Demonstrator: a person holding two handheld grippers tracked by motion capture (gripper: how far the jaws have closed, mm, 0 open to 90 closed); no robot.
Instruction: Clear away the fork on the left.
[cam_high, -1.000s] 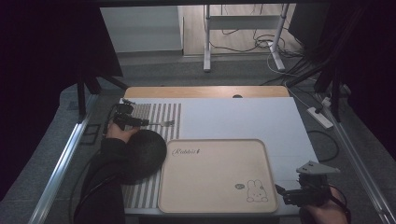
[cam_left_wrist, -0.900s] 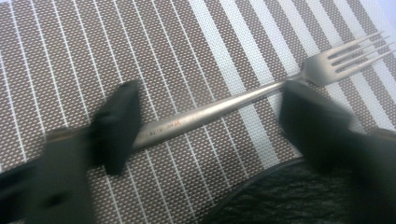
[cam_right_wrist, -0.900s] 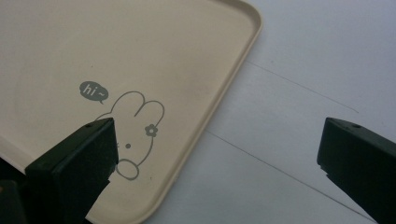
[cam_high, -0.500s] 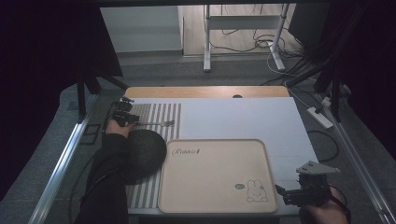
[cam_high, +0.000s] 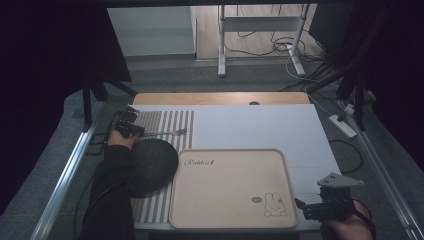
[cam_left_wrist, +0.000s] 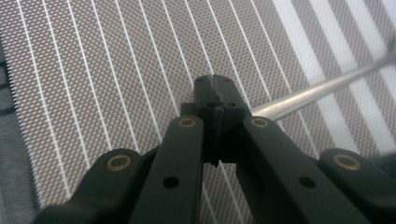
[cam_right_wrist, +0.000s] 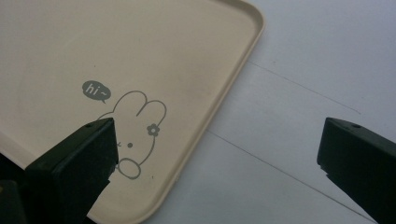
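Left gripper (cam_high: 131, 126) clenched on fork (cam_high: 167, 133) handle over striped mat (cam_high: 165, 122), right gripper (cam_high: 320, 209) released (jaws wide) beside beige tray (cam_high: 225, 200)

The left forearm, in a dark sleeve, reaches up along the left edge of the tabletop (cam_high: 260, 125), and the left hand (cam_high: 120, 138) holds the left gripper (cam_high: 141, 132) at the far left, pointing to the right. Its fingers (cam_left_wrist: 208, 95) are pressed together, clamped on the handle of a fork (cam_left_wrist: 317, 88). The right hand (cam_high: 350, 225) sits at the near right corner, holding the right gripper (cam_high: 299, 205) pointed left, its fingers (cam_right_wrist: 77, 158) spread wide apart and holding nothing.
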